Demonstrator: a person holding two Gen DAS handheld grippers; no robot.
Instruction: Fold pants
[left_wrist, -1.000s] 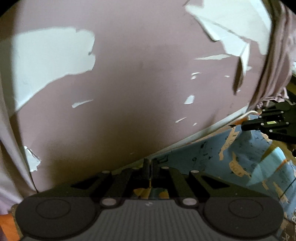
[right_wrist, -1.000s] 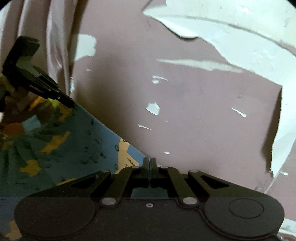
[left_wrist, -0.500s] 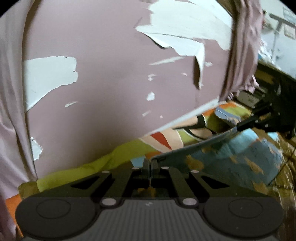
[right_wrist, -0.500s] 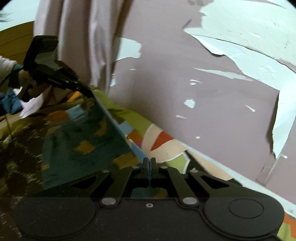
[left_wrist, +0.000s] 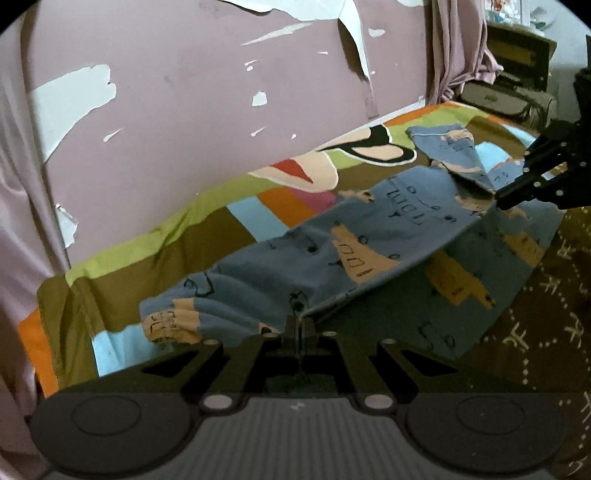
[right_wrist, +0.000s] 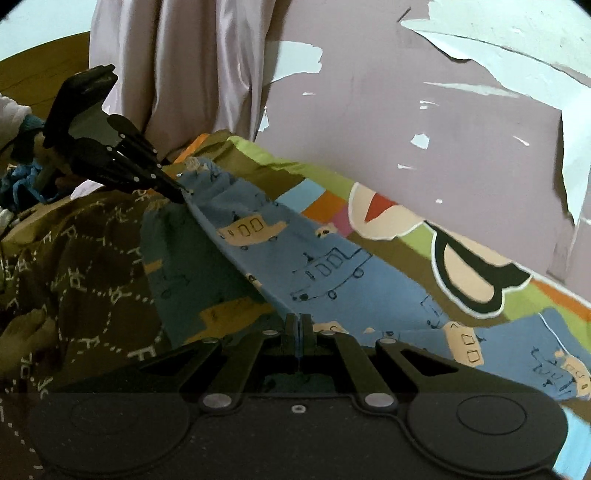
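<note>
The blue pants (left_wrist: 369, 236) with a tan vehicle print lie stretched over a patchwork bed cover. My left gripper (left_wrist: 300, 322) is shut on one edge of the pants. My right gripper (right_wrist: 299, 321) is shut on the other edge; it also shows in the left wrist view (left_wrist: 498, 201) at the right. The left gripper shows in the right wrist view (right_wrist: 183, 197) at the upper left. The held edge runs taut between the two grippers, lifted a little, with one pant leg (right_wrist: 554, 354) trailing on the bed.
The bed cover (left_wrist: 192, 229) has green, brown, orange and blue patches. A brown patterned blanket (right_wrist: 85, 258) lies beside the pants. A mauve wall with peeling paint (left_wrist: 184, 92) and a pink curtain (right_wrist: 192, 66) stand behind the bed. Dark furniture (left_wrist: 517, 48) stands at the far right.
Both grippers have come down with the pants from in front of the wall to just over the bed. The pants now drape onto the cover.
</note>
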